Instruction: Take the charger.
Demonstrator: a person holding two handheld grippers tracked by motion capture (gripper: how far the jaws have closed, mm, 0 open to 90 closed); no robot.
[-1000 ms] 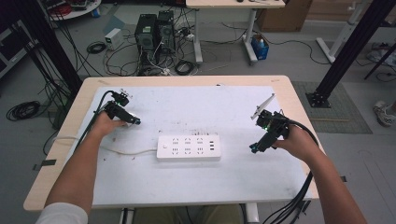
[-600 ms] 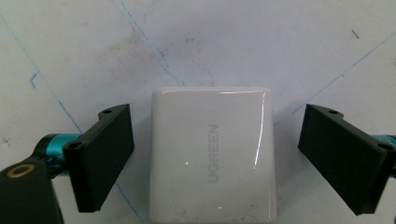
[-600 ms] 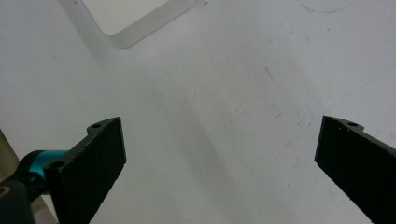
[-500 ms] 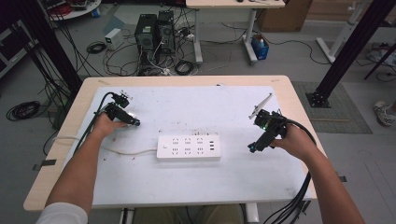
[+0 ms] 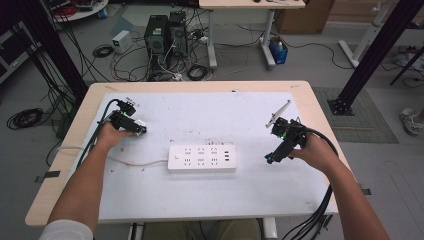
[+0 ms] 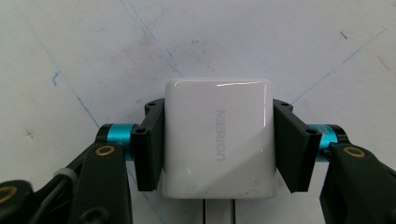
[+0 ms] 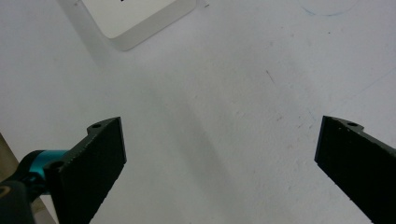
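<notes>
The left gripper sits at the left of the white table, its 2 black jaws clamped on the sides of a white charger; they have just been closing onto it. In the left gripper view the charger fills the gap between the pads, its 2 metal prongs pointing toward the camera and the word UGREEN along its face. In the high view the person's left forearm runs from the near left edge up to that hand, the wrist nearly straight and the gripper aimed to the right, low over the table.

The right gripper hangs over the table's right side, angled down and to the left, the forearm coming in from the near right corner. Its jaws stand wide apart over bare table.

A white power strip lies flat between the 2 grippers, apart from both.
</notes>
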